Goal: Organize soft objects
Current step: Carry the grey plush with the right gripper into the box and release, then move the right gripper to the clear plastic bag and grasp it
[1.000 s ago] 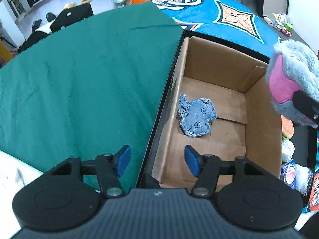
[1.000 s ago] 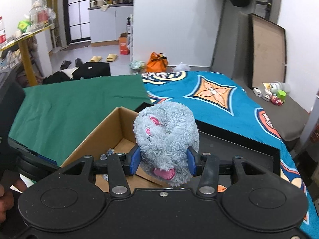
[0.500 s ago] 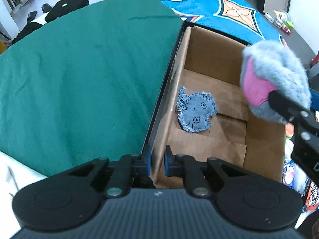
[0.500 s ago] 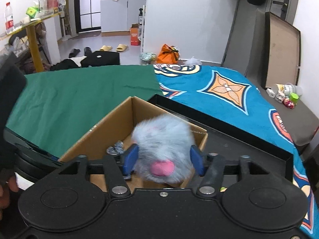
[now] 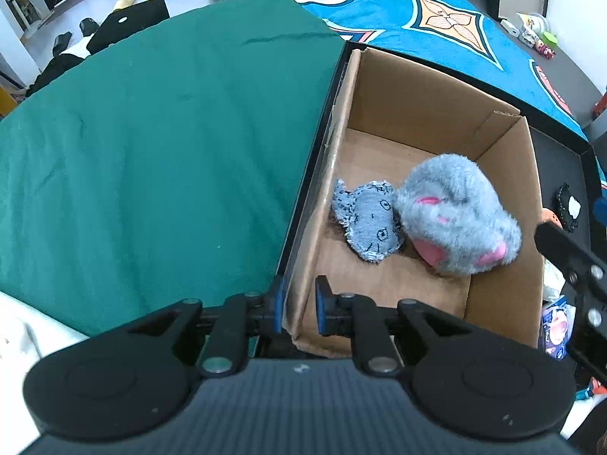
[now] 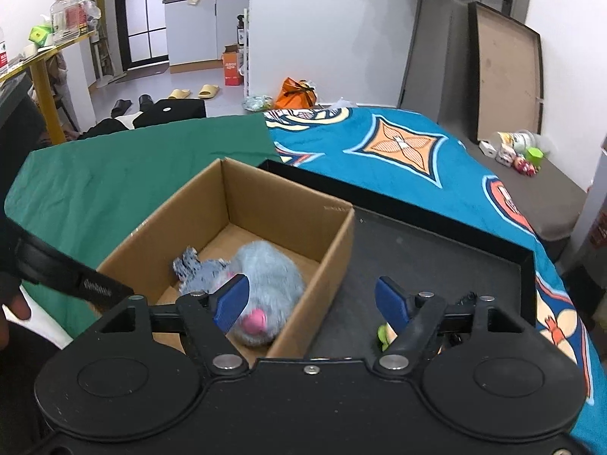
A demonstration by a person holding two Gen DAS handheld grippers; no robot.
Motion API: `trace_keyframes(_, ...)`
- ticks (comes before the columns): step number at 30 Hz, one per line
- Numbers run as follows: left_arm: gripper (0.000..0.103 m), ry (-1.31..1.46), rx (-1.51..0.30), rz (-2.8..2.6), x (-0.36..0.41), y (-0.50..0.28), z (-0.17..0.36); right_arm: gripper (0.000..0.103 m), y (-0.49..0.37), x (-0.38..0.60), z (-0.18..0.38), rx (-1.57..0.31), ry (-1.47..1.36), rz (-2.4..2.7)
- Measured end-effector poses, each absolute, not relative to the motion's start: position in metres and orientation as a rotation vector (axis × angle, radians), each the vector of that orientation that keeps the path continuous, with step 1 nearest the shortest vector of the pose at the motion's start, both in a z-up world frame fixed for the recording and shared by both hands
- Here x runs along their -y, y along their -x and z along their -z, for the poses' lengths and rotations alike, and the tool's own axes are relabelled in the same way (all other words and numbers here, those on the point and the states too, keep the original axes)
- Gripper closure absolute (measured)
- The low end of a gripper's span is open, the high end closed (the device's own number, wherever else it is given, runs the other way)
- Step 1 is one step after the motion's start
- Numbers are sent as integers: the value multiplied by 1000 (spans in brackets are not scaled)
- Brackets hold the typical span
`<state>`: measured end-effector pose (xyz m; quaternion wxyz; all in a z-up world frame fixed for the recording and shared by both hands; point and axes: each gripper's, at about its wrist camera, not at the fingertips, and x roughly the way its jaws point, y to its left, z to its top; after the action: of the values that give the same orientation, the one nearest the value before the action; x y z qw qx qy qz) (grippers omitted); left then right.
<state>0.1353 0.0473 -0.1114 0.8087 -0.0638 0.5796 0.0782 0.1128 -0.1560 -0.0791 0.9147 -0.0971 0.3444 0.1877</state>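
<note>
A grey plush toy with pink patches (image 5: 459, 216) lies inside the open cardboard box (image 5: 432, 91), touching a small blue denim soft toy (image 5: 366, 220). Both show in the right wrist view, the plush (image 6: 265, 280) beside the denim toy (image 6: 197, 271). My left gripper (image 5: 299, 311) is shut on the box's near left wall. My right gripper (image 6: 313, 305) is open and empty, held above the box's right wall (image 6: 315, 284).
The box stands in a black tray (image 6: 436, 250) on a bed with a green cloth (image 5: 151, 151) and a blue patterned blanket (image 6: 409, 155). Small soft items lie in the tray to the right of the box (image 5: 567, 206). The floor beyond holds shoes and bags.
My right gripper opened and let go of the grey plush, which dropped into the box beside the denim toy. My left gripper closed on the box wall.
</note>
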Motion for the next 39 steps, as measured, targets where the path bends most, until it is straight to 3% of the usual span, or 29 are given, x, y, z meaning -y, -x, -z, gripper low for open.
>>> trace_keyframes(6,80,114,-1234,-166,-43,-132,108,28,-107,171,83,-728,171,-364)
trace_keyframes(17,47,20,-1179,-164,-28,-124,98,26,-91,205,97,-771,87,-289)
trace_keyframes(39,45,-211,-1131,-180,8,-114,87,26,-64,280,127,-790,-62,-104)
